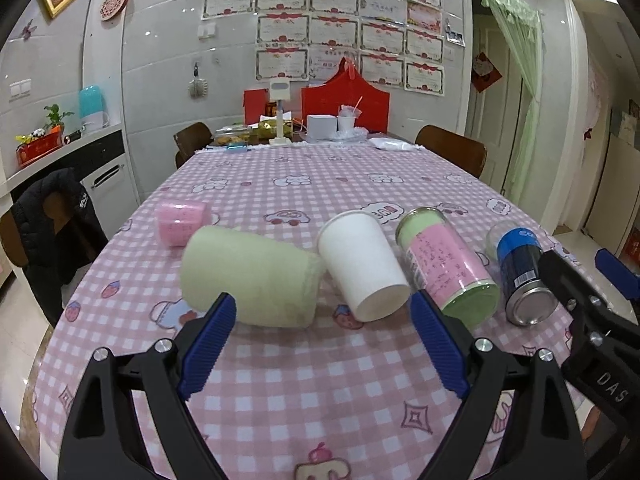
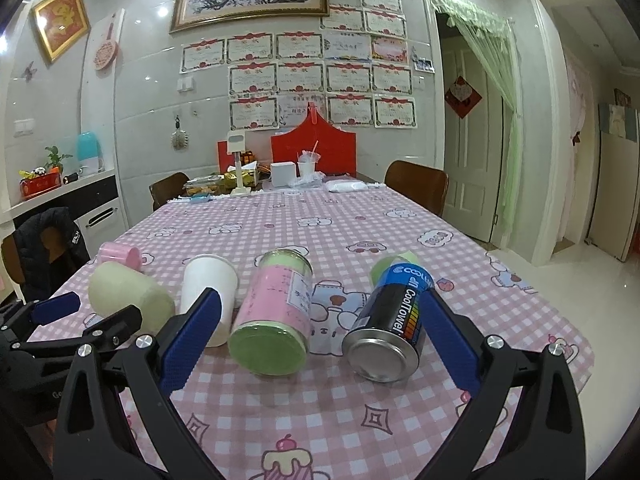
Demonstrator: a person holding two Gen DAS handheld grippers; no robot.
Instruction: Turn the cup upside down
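Observation:
A white paper cup (image 1: 362,264) lies on its side on the pink checked tablecloth (image 1: 300,380), base toward me, mouth pointing away. It also shows in the right wrist view (image 2: 206,296), partly behind my right gripper's left finger. My left gripper (image 1: 324,320) is open and empty, just in front of the cup and a light green towel roll (image 1: 248,276). My right gripper (image 2: 320,320) is open and empty, in front of a clear pink and green towel tube (image 2: 276,312) and a black and blue can (image 2: 390,324). My right gripper also appears at the right edge of the left wrist view (image 1: 588,276).
A small pink cup (image 1: 180,222) lies at the table's left. The tube (image 1: 448,264) and can (image 1: 522,276) lie right of the paper cup. Boxes, a lamp and food clutter (image 1: 304,126) sit at the far end. Chairs (image 1: 452,148) stand around the table.

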